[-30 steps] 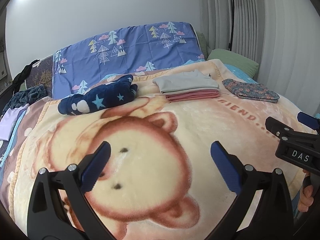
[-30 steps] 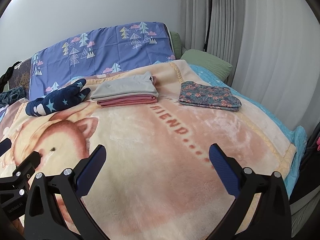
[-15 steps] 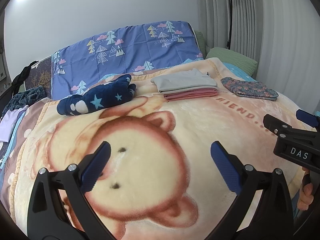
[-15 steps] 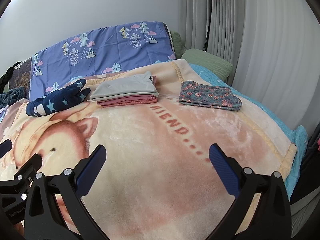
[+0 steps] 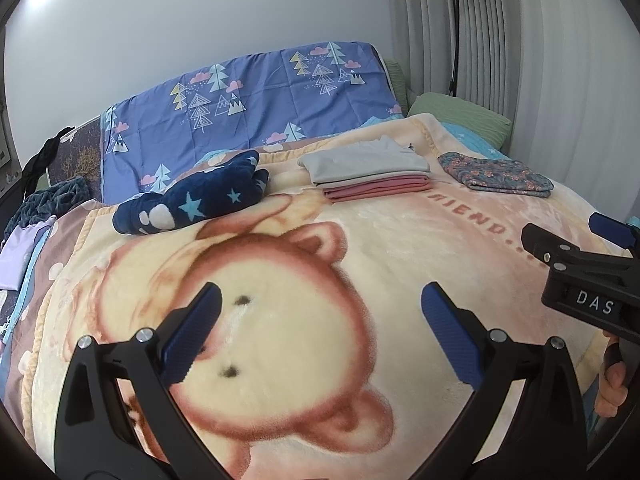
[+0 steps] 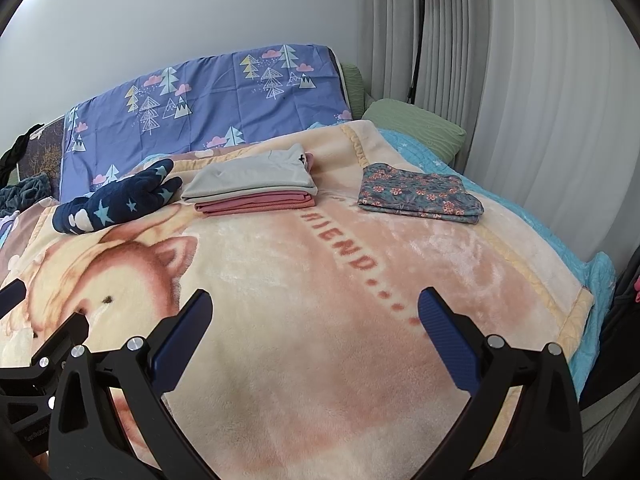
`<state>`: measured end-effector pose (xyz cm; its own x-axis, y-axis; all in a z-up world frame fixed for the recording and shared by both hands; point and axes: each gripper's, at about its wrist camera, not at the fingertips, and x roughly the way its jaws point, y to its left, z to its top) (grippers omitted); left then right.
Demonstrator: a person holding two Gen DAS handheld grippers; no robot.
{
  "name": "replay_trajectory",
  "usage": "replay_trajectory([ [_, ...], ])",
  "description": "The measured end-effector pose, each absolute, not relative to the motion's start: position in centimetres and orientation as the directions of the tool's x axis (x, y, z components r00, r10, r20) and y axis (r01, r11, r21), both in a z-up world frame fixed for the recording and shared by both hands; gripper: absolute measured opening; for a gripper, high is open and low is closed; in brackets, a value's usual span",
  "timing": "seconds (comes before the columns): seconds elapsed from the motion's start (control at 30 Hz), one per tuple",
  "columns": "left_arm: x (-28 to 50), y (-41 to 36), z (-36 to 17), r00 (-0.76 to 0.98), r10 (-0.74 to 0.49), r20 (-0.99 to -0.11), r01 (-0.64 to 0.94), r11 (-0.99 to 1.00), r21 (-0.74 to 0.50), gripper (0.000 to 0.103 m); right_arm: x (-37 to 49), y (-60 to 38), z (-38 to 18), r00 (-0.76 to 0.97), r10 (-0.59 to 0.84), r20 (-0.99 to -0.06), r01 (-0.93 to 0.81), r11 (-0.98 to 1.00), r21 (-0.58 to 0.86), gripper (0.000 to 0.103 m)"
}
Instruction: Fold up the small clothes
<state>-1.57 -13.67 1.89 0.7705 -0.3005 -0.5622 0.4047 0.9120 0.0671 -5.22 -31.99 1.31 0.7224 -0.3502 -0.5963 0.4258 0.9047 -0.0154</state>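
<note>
A folded stack, grey on top of pink [image 5: 366, 174] [image 6: 252, 190], lies at the far middle of the bear blanket [image 5: 280, 320] [image 6: 320, 320]. To its right rests a folded floral garment [image 5: 496, 176] [image 6: 418, 194]. A navy star-print garment [image 5: 192, 202] [image 6: 116, 204] lies unfolded to its left. My left gripper [image 5: 318, 330] hangs open over the bear's face, nothing between its fingers. My right gripper [image 6: 314, 330] hangs open above the blanket's near part, also holding nothing, and shows at the right edge of the left wrist view [image 5: 576, 240].
A purple tree-print cover [image 5: 248, 108] stands against the wall behind the clothes. A green pillow [image 6: 416, 124] and a black floor lamp [image 6: 416, 32] sit by the curtain at the right. Dark and lilac clothes [image 5: 36, 216] lie off the blanket's left edge.
Both grippers have barely shifted; the view drifts slightly and the jaws stay open.
</note>
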Motion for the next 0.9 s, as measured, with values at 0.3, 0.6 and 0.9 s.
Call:
replay_trajectory([
  [0.3,-1.7,-13.8,1.8,0.766,-0.306,-0.565,0.413,0.908,0.068,0.101,-5.2,-32.0,1.3,0.722,-0.351,-0.596,0.426,0.904,-0.016,0.102],
  [0.6,-1.5,-13.7,1.5,0.761,-0.308,-0.572,0.417,0.906,0.068,0.101,-5.0,-32.3,0.7,0.715,-0.346,-0.607,0.427,0.904,-0.012,0.102],
  [0.9,-0.9,-13.5,1.0,0.751,-0.307,-0.584,0.423,0.903,0.069,0.101,-4.7,-32.3,0.2,0.711,-0.340,-0.616,0.422,0.906,-0.013,0.102],
])
